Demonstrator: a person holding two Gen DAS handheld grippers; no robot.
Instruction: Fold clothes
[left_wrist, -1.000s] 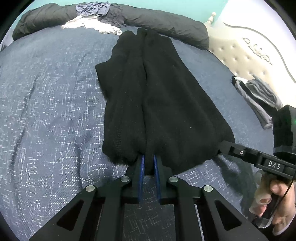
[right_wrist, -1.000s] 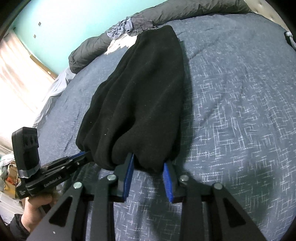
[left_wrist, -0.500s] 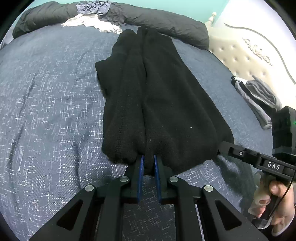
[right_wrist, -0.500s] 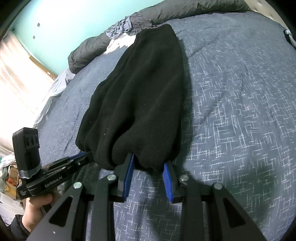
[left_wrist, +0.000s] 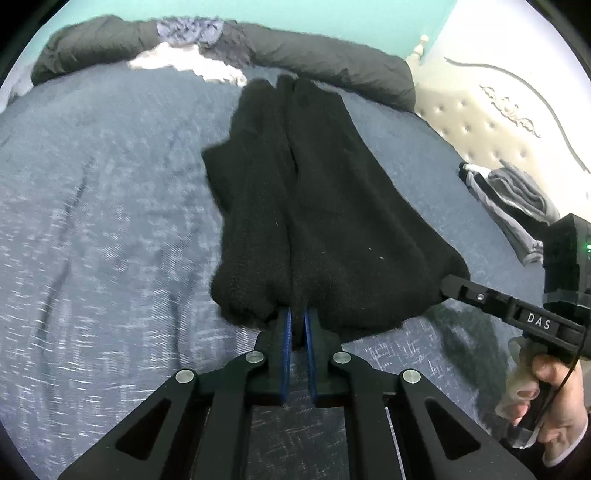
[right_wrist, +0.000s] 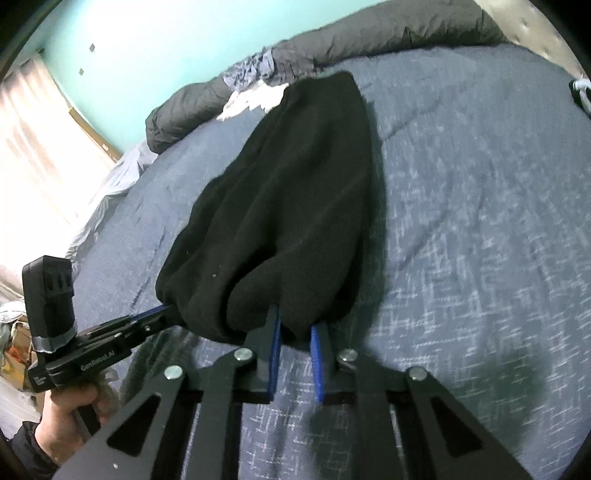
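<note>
Gripping the near hem of the black garment (left_wrist: 332, 221), which lies lengthwise on the blue bedspread (left_wrist: 92, 221). The left gripper (left_wrist: 297, 321) is pinched almost fully closed on the hem. The right gripper (right_wrist: 295, 325) has its jaws closing, cloth bunched between them, pressing on a thick fold. To do the step well, I'd get both grips firm at matching hem corners, then lift evenly and carry the hem toward the far end, keeping edges aligned. Readable writing: "DAS" on the right gripper's body in the left view; "GenRobot.AI" on the left gripper's body in the right view.
</note>
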